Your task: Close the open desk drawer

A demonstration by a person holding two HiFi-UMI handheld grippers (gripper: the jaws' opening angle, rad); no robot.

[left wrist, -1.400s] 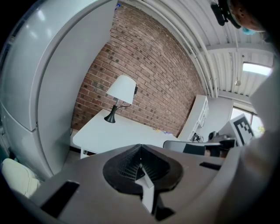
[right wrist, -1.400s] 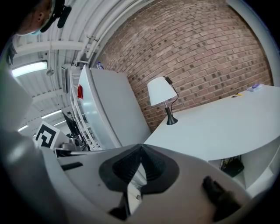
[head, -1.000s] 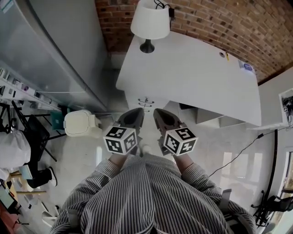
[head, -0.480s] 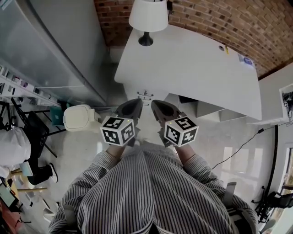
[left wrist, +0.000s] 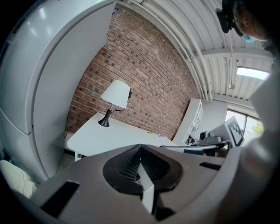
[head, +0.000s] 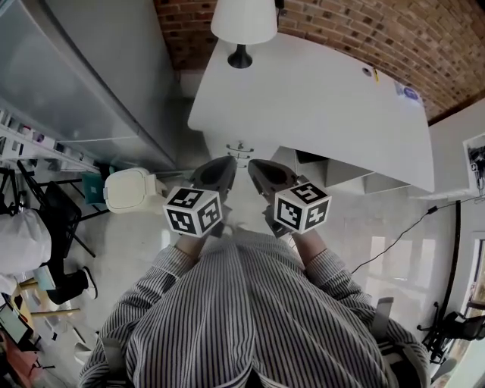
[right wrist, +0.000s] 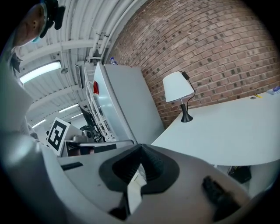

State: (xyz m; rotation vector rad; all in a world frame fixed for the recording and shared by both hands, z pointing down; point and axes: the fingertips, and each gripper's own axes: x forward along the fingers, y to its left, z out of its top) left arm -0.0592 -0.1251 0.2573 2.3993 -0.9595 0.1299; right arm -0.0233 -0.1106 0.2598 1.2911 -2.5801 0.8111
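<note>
The white desk (head: 318, 106) stands ahead against a brick wall. Under its near edge, white drawer boxes (head: 345, 189) stick out to the right of a dark gap. A drawer front with a small handle (head: 241, 163) sits under the desk's near left corner. My left gripper (head: 225, 164) and right gripper (head: 255, 166) hover side by side in front of that handle, short of the desk. In the left gripper view the left gripper (left wrist: 140, 148) is shut on nothing. The right gripper (right wrist: 141, 148) is likewise shut and empty in the right gripper view.
A white-shaded lamp (head: 244, 23) stands on the desk's far left corner. A tall grey cabinet (head: 83, 83) fills the left side, with a white bin (head: 130, 189) at its foot. A black cable (head: 402, 242) runs across the floor at right.
Both grippers have drifted slightly up and forward toward the desk, which has come a little closer in view. The jaws stay shut.
</note>
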